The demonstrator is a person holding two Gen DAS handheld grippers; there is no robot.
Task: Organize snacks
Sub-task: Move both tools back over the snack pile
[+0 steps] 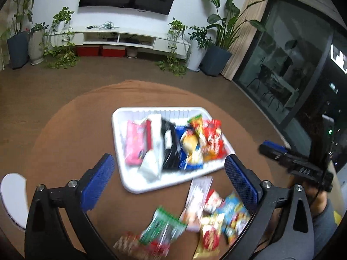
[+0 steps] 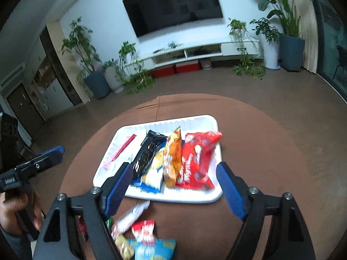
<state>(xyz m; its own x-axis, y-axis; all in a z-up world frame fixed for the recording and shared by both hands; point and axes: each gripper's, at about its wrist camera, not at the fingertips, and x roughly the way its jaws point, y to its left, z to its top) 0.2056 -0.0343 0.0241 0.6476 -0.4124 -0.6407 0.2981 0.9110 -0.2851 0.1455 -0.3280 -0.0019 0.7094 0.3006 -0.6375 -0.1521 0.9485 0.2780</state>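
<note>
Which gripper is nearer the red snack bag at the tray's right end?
Right. The right gripper hovers open just in front of the red snack bag; the left gripper, also open, sits toward the tray's other end.

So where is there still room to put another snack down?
In the white tray, the far strip behind the packets is bare, and so is the part beside the pink packet. The brown table is bare on the side past the red bag. The near edge is crowded with loose snacks.
</note>
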